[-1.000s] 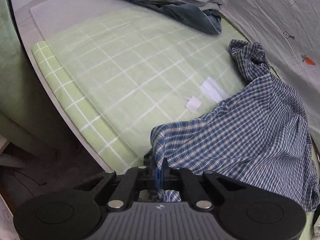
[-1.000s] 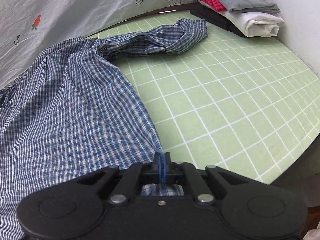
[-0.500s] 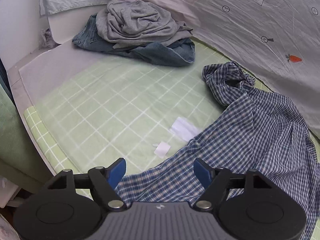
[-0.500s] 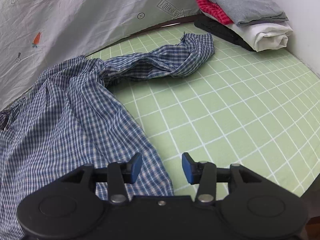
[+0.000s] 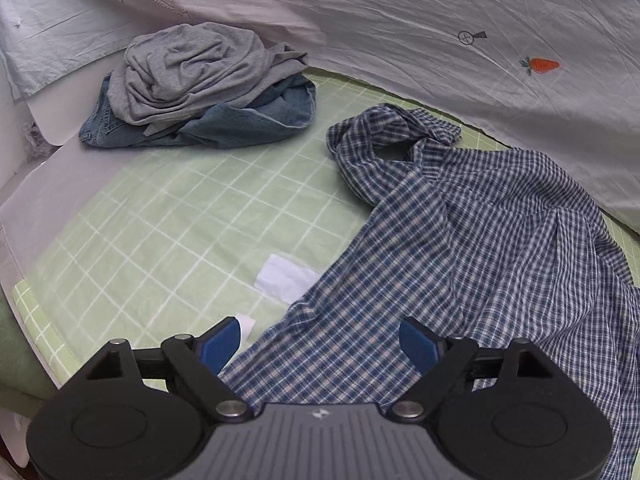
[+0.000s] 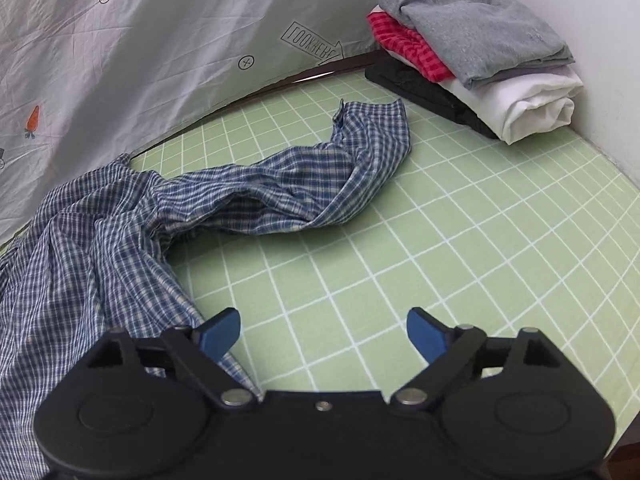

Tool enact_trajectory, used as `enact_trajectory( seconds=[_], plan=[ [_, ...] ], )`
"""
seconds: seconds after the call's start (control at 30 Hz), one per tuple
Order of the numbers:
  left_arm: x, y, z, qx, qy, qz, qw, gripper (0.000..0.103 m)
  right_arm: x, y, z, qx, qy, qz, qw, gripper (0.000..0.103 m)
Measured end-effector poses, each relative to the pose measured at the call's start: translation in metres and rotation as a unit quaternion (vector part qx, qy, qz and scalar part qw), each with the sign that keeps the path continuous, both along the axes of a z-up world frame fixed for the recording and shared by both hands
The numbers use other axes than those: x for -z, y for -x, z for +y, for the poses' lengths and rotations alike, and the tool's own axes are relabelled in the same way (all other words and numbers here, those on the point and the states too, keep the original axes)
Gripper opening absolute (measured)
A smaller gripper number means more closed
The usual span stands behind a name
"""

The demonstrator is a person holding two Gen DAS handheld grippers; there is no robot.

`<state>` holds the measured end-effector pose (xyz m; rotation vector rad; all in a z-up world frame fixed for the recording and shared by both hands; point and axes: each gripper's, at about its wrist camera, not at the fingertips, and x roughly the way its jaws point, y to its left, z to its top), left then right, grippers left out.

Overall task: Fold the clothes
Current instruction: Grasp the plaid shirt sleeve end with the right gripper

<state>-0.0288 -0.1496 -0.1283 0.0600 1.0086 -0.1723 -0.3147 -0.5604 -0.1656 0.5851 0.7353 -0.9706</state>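
Note:
A blue and white checked shirt (image 5: 460,240) lies spread and rumpled on the green grid mat (image 5: 192,216). Its hem lies under my left gripper (image 5: 320,344), which is open and empty above it. In the right wrist view the same shirt (image 6: 92,248) fills the left side, with one sleeve (image 6: 320,184) stretched toward the far right. My right gripper (image 6: 324,334) is open and empty above bare mat (image 6: 460,248), its left fingertip (image 6: 222,330) over the shirt's edge.
A loose pile of a grey garment (image 5: 192,68) on jeans (image 5: 248,120) lies at the mat's far left. A stack of folded clothes (image 6: 472,48) sits at the far right corner. A grey printed sheet (image 5: 440,32) runs along the back. White paper scraps (image 5: 284,278) lie on the mat.
Both grippers were shut on the shirt's hem corners one second ago. They let go, opened wide and lifted and tilted up, and the shirt now lies flat on the mat.

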Motion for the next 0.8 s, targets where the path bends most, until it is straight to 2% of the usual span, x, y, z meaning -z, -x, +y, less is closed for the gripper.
enact_trajectory(
  seconds=[0.2, 0.33, 0.5, 0.57, 0.6, 0.67, 0.7, 0.77, 0.8],
  plan=[
    [0.023, -0.017, -0.060, 0.058, 0.003, 0.036, 0.9977, 0.088, -0.002, 0.005, -0.044, 0.024, 0.013, -0.001, 1.000, 0.098],
    [0.045, -0.025, -0.105, 0.101, -0.019, 0.053, 0.9933, 0.088, -0.001, 0.005, -0.081, 0.049, 0.010, -0.023, 0.998, 0.098],
    [0.070, -0.030, -0.144, 0.130, -0.036, 0.082, 0.9874, 0.088, 0.010, -0.015, -0.133, 0.053, 0.004, -0.012, 0.998, 0.096],
    [0.078, -0.031, -0.152, 0.136, -0.037, 0.092, 0.9857, 0.088, 0.014, -0.021, -0.149, 0.050, -0.006, -0.022, 0.998, 0.082],
    [0.082, -0.031, -0.156, 0.138, -0.039, 0.095, 0.9851, 0.088, 0.018, -0.024, -0.158, 0.048, -0.013, -0.031, 0.998, 0.079],
    [0.087, -0.029, -0.159, 0.137, -0.045, 0.100, 0.9845, 0.088, 0.025, -0.028, -0.167, 0.048, -0.022, -0.042, 0.998, 0.062],
    [0.088, -0.029, -0.160, 0.137, -0.048, 0.100, 0.9843, 0.089, 0.029, -0.031, -0.171, 0.048, -0.027, -0.047, 0.997, 0.058],
    [0.090, -0.027, -0.163, 0.142, -0.058, 0.098, 0.9833, 0.090, 0.036, -0.034, -0.177, 0.047, -0.032, -0.050, 0.997, 0.039],
    [0.090, -0.025, -0.165, 0.145, -0.065, 0.093, 0.9829, 0.094, 0.038, -0.034, -0.178, 0.043, -0.032, -0.051, 0.997, 0.034]
  ],
)
